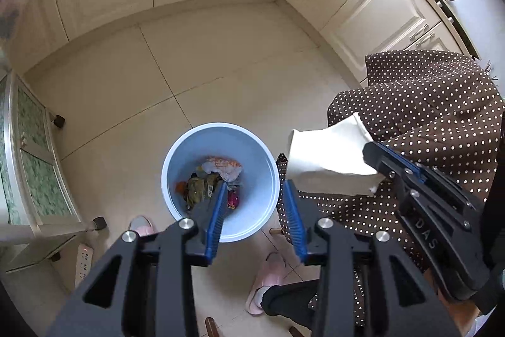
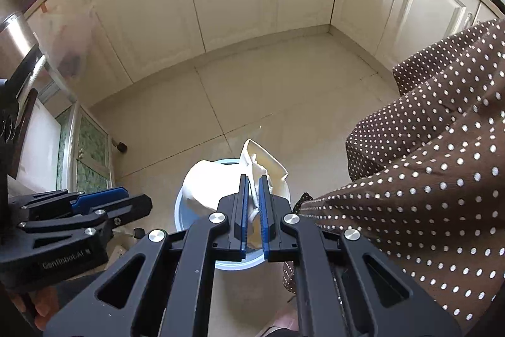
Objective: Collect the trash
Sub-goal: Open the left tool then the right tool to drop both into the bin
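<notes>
The white paper bag (image 2: 268, 169) hangs pinched between the jaws of the right gripper (image 2: 253, 204), directly over the pale blue bin (image 1: 176, 166) on the floor. To drop it cleanly, lower it toward the bin's centre before letting go, since its crumpled, stiff folds spread nearly as wide as the rim. The left gripper (image 1: 255, 188), at the bin's 5 o'clock edge, has its jaws spread and empty. Wrappers (image 1: 208, 182) already lie inside.

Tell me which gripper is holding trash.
The right gripper: its jaws pinch a white paper bag above the blue bin. The left gripper is open, empty.
</notes>
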A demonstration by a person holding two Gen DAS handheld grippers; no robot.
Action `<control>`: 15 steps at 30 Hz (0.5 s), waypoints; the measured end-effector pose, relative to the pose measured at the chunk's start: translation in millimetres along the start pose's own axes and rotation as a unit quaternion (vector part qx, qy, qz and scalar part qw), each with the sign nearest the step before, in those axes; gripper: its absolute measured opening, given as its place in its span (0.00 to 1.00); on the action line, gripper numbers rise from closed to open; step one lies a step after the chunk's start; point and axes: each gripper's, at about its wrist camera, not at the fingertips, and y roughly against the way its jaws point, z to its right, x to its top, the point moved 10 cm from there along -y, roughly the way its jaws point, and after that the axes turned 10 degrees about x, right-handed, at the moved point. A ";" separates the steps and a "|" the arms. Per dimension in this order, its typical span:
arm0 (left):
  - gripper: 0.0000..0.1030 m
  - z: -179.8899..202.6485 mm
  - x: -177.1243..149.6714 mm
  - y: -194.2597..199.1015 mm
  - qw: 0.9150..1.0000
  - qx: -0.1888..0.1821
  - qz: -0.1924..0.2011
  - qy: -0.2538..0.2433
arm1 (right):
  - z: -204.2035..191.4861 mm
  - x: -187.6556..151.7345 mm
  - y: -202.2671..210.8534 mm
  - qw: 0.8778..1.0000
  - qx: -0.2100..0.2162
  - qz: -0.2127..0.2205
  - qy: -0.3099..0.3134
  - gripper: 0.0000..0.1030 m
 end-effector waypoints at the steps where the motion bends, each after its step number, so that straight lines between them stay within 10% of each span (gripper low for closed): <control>1: 0.35 0.1 0.0 0.0 1.000 0.001 0.001 0.000 | -1.9 1.1 -0.6 1.000 0.001 0.000 0.001 0.06; 15: 0.38 -10.8 10.6 14.0 1.000 0.006 0.015 0.019 | -11.6 19.6 1.4 1.000 0.010 0.007 -0.004 0.18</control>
